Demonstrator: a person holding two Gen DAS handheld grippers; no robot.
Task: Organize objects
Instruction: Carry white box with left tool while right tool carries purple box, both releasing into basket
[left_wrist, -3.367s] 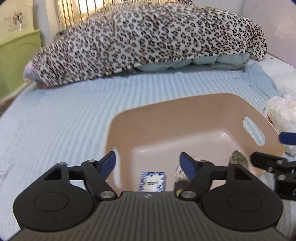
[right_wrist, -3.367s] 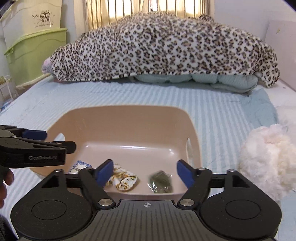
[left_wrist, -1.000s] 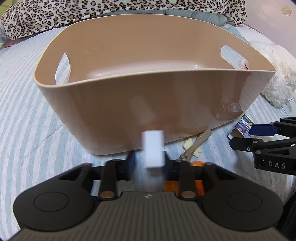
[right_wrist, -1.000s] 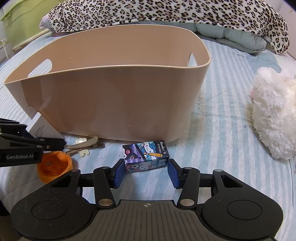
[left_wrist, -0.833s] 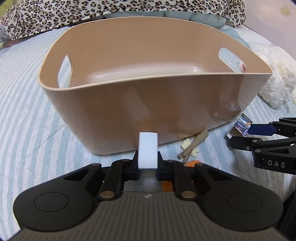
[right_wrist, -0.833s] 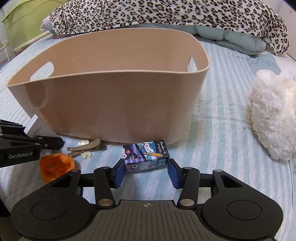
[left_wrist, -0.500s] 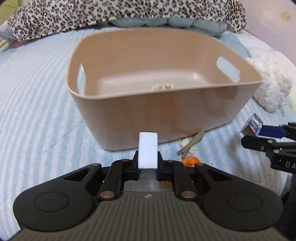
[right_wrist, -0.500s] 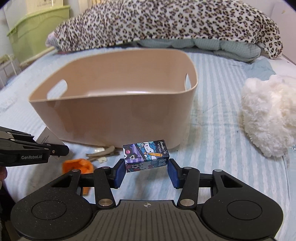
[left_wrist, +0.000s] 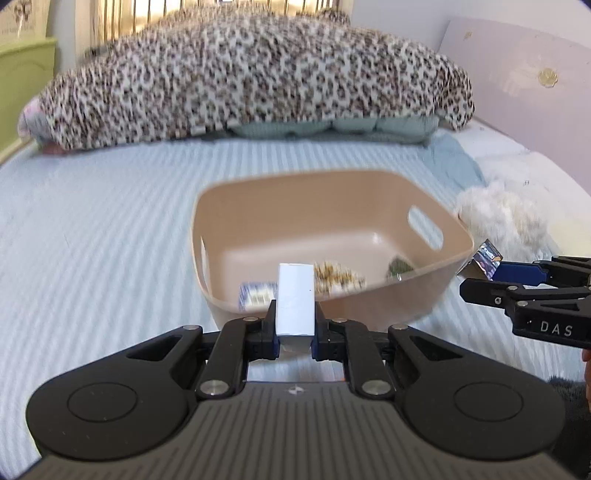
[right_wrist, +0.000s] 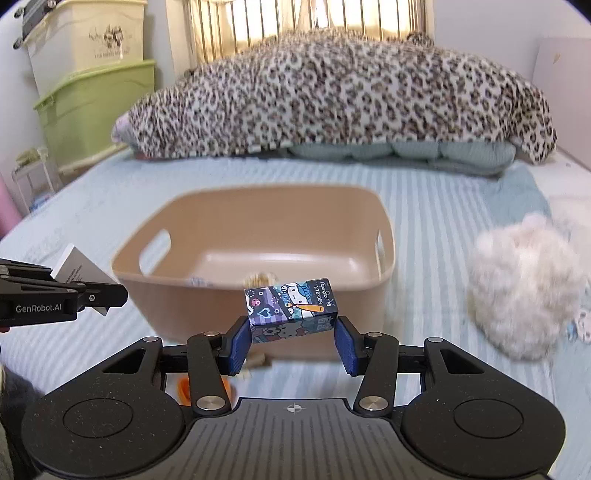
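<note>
Two views, itemised.

Left wrist view:
- Left gripper (left_wrist: 294, 334): jaws closed on a white box (left_wrist: 295, 308), held upright, in the air before the bin's near wall.
- Bin (left_wrist: 436, 295): tan plastic, slot handles, standing on the striped sheet (left_wrist: 103, 236).
- In the bin: a blue-white packet (left_wrist: 256, 293) at near left, a speckled item (left_wrist: 338, 280) in the middle, a dark green item (left_wrist: 399, 267) at right. All blurred.
- Right gripper (left_wrist: 480, 275): at the right edge, beside the bin's right corner, gripping a cartoon box (left_wrist: 487, 258).
- Fluffy white toy (left_wrist: 506, 218): on the sheet, just right of the bin.
- Leopard blanket (left_wrist: 243, 81): heaped along the far side of the bed.

Right wrist view:
- Right gripper (right_wrist: 291, 341): jaws set narrow, clamping the cartoon box (right_wrist: 291, 310) by its ends, lengthwise across, raised in front of the bin (right_wrist: 207, 310).
- Left gripper (right_wrist: 107, 293): at the left edge, pinching the white box (right_wrist: 74, 267) near the bin's left handle.
- Orange item (right_wrist: 184, 391): on the sheet below the gripper, mostly hidden.
- Toy (right_wrist: 524, 291): right of the bin, apart from it.
- Green and cream storage boxes (right_wrist: 92, 92): stacked at far left.
</note>
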